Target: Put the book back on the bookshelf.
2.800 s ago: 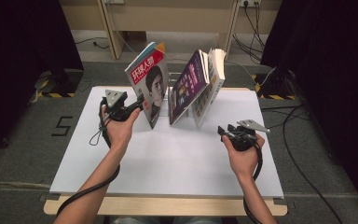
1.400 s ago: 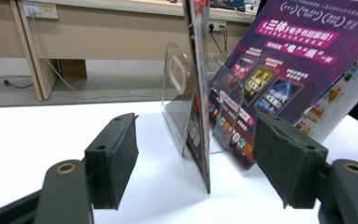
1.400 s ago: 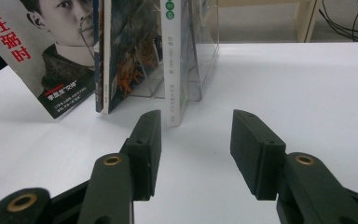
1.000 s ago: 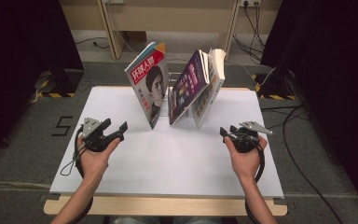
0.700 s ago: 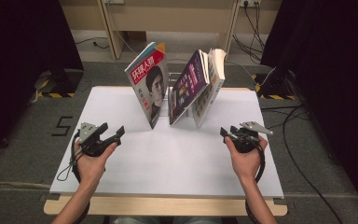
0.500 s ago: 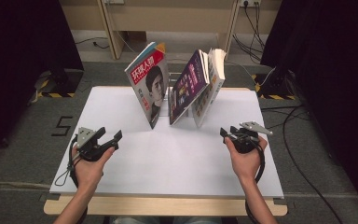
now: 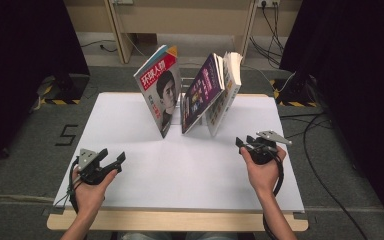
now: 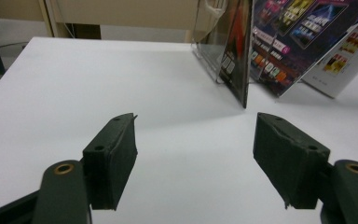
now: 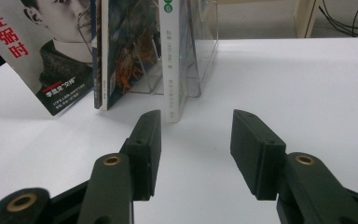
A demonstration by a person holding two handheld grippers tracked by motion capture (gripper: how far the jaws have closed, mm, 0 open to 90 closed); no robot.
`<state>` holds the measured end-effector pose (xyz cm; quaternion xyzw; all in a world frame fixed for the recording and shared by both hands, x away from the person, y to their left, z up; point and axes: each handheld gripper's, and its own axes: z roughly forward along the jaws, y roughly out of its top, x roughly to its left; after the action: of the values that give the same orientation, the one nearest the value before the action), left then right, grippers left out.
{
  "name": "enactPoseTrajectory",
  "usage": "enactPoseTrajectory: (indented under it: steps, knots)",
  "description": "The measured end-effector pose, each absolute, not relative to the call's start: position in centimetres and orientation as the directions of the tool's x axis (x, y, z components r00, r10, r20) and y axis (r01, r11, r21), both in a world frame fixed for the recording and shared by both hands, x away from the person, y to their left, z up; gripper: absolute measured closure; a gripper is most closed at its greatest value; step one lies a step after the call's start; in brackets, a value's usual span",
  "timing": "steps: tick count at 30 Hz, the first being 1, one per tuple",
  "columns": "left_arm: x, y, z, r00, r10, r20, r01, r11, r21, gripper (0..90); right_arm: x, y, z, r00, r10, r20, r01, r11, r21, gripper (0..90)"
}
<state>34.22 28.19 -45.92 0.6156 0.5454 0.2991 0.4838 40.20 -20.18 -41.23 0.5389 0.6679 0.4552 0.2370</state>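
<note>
A magazine with a portrait cover leans left on a clear stand at the back middle of the white table. A purple magazine and a thick white book lean right on the same stand. My left gripper sits near the table's front left, open and holding nothing. Its own view has the jaws wide apart, aimed at the portrait magazine edge-on. My right gripper rests at the right, open, facing the white book's spine.
Bare white tabletop lies between both grippers and the stand. A wooden edge runs along the table's front. Cables trail on the grey floor to the right. Dark curtains flank both sides.
My left gripper has pulled back from beside the portrait magazine to the table's front left, its jaws open. The right gripper has barely moved. The books stand as before.
</note>
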Motion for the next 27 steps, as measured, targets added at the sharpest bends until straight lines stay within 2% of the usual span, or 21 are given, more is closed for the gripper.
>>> enactPoseTrajectory:
  steps: [27]
  knots:
    - [33.0,29.9,-49.6,0.171,0.977,-0.124,0.424,0.041,0.905,29.2,40.3,-20.1,-41.8,-0.307,0.936,0.174,0.516,0.010,0.857,53.7]
